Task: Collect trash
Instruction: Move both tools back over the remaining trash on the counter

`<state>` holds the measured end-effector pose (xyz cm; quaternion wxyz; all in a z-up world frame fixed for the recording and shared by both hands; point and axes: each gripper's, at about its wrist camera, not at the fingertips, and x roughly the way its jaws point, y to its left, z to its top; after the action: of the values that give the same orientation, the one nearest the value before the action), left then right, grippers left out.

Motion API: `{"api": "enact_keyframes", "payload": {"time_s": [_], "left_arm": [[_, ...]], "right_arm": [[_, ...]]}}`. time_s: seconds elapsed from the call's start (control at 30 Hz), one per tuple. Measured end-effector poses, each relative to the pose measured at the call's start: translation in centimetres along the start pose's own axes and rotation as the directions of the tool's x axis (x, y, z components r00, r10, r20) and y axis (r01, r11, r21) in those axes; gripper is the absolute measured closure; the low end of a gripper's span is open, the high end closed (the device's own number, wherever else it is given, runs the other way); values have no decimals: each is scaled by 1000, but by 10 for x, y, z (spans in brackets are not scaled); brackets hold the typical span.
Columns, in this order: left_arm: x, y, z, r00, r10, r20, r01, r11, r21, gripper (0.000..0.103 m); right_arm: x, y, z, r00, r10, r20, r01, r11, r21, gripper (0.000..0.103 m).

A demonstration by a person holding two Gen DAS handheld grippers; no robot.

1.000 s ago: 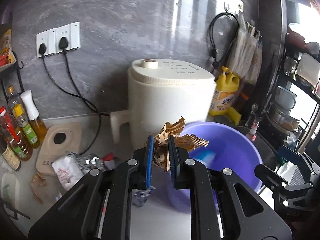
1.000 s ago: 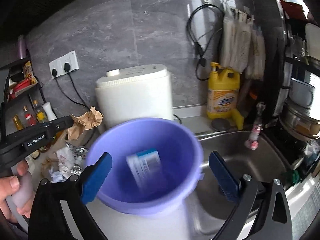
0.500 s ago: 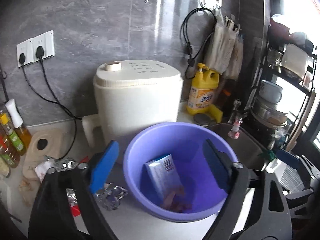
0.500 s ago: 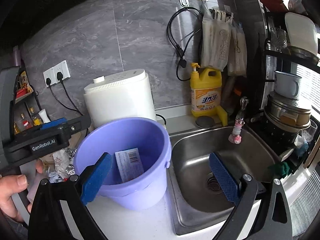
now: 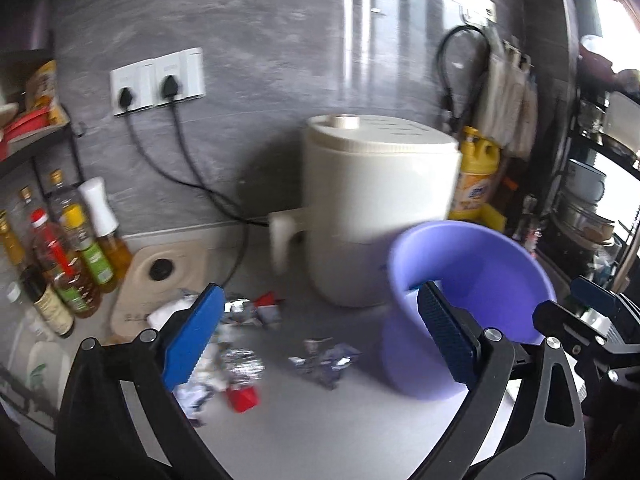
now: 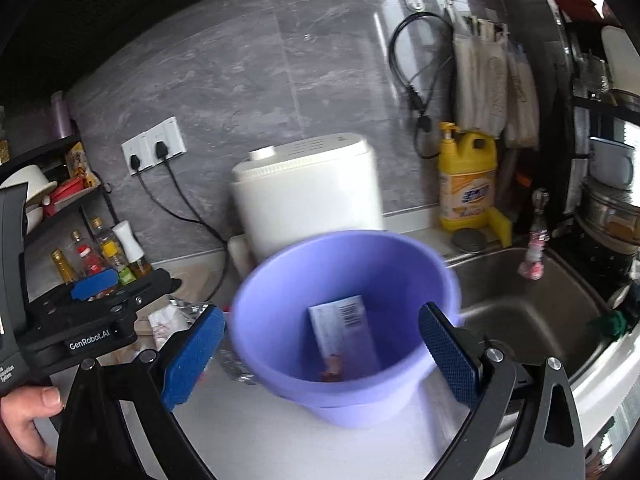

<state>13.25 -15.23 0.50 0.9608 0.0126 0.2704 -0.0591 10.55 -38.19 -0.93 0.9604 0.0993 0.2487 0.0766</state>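
Observation:
A purple bucket (image 5: 472,280) stands on the grey counter in front of a white appliance. In the right wrist view the bucket (image 6: 344,280) holds a white barcoded box (image 6: 344,332) and a scrap of brown paper (image 6: 332,372). Left of the bucket lie loose bits of trash: a foil wrapper (image 5: 324,360), crumpled foil (image 5: 240,364), a red piece (image 5: 242,396) and a white bag (image 5: 168,312). My left gripper (image 5: 320,292) hangs over this litter; its jaws are opening with nothing between them. My right gripper (image 6: 320,312) stands open, pointing at the bucket and holding nothing.
The white appliance (image 5: 380,216) is plugged into wall sockets (image 5: 160,80) by black cords. Oil bottles (image 5: 72,256) and a beige board (image 5: 160,276) sit at the left. A steel sink (image 6: 532,312) and a yellow detergent bottle (image 6: 466,184) are to the right.
My left gripper let go of the crumpled brown paper over the bucket, spread its jaws wide and swung left toward the litter on the counter. The right gripper stayed open.

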Motion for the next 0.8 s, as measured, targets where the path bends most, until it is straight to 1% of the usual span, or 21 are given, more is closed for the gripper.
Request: {"api": "enact_keyframes", "payload": {"time_s": [0.13,0.3,0.4,0.5,0.63,0.7,0.8], "left_arm": [[-7,34,-4,999,31,-4,-32,999,-29,7],[-14,75,-13,998,63,-11,-64,996,-66,6],[-16,95,-20,998,51,-33,-54,994,-92,6],[-18,110,-27,997,67,-46,-72,993,-95,6],[-21,129,-37,995,86,-43,-91,990,-108,6],[-22,141,-43,992,112,-50,-117,986,-121,6],[-22,156,-51,987,149,-61,-156,977,-144,6]], "right_arm": [[13,32,-5,998,56,-31,-56,998,-6,8],[23,71,-11,996,80,-47,-82,996,-47,8],[31,88,-16,994,87,-71,-91,995,-51,8],[38,104,-21,991,97,-91,-103,993,-62,8],[44,121,-29,989,108,-102,-117,990,-81,8],[46,128,-33,989,116,-95,-124,989,-85,8],[56,137,-38,985,118,-125,-131,987,-94,8]]}}
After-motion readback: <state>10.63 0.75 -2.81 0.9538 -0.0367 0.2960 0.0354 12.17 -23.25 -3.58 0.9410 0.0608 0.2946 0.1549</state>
